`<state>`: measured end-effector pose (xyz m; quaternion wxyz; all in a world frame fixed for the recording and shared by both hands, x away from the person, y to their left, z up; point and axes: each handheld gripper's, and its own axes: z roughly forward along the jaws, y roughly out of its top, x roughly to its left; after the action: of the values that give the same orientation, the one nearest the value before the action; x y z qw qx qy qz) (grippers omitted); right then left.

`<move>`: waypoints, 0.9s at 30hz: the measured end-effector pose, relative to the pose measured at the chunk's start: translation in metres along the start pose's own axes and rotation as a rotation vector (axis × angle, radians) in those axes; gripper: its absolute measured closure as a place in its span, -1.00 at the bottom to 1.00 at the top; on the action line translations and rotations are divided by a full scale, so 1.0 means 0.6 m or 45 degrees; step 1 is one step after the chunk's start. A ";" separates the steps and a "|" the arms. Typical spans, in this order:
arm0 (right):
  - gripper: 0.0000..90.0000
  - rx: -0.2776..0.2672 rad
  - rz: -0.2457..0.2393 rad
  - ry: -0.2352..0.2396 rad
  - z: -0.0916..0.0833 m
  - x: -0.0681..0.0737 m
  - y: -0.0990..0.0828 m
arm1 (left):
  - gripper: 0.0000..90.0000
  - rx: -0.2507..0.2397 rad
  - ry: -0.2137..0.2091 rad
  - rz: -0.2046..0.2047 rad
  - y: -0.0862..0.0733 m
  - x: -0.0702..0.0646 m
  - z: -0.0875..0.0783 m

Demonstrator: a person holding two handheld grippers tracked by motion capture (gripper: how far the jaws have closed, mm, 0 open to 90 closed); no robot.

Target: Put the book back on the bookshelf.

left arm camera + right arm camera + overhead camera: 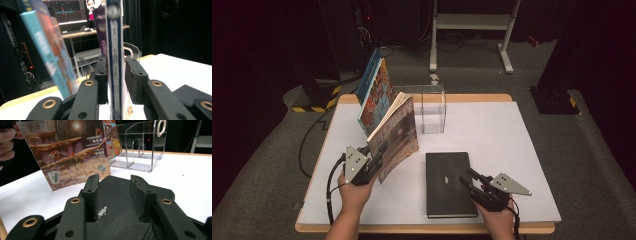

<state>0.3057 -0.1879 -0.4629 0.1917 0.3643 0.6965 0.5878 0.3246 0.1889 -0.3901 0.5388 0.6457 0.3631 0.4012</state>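
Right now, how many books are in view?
3. A blue-edged book leans at the clear acrylic rack's left; a paperback stands tilted beside it, between the left gripper's fingers; a black book lies flat under the right gripper.

The paperback [72, 155] carries a barcode label at its cover's seven o'clock corner, with small Chinese lines too blurred to read. The black notebook [112, 202] shows a tiny white figure emblem.

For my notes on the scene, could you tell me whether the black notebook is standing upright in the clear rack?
No, the black notebook lies flat on the white table, apart from the clear rack.
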 end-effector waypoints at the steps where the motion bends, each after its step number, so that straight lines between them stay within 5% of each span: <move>1: 0.32 -0.001 0.000 0.001 0.000 0.001 0.000 | 0.55 0.027 -0.004 -0.006 0.008 0.001 0.005; 5: 0.32 -0.006 -0.002 0.005 -0.002 0.001 0.001 | 0.60 0.124 -0.030 -0.084 0.024 0.009 0.023; 7: 0.32 -0.005 0.000 0.005 -0.003 0.000 0.001 | 0.81 0.130 -0.043 -0.115 0.027 0.011 0.025; 10: 0.32 -0.004 0.005 0.004 -0.004 -0.001 0.001 | 0.85 0.122 -0.032 -0.104 0.029 0.003 0.028; 13: 0.32 -0.007 0.012 0.005 -0.004 -0.002 0.001 | 0.86 0.116 0.011 -0.086 0.037 -0.008 0.036; 19: 0.32 -0.017 0.014 0.017 -0.007 -0.001 0.003 | 0.86 0.095 0.058 -0.167 0.059 -0.001 0.068; 27: 0.32 -0.032 0.019 0.022 -0.010 -0.007 0.006 | 0.86 0.105 0.191 -0.117 0.076 0.002 0.125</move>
<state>0.3050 -0.1949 -0.4586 0.1857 0.3620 0.6880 0.6010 0.3949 0.1527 -0.3519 0.5010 0.6181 0.4479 0.4079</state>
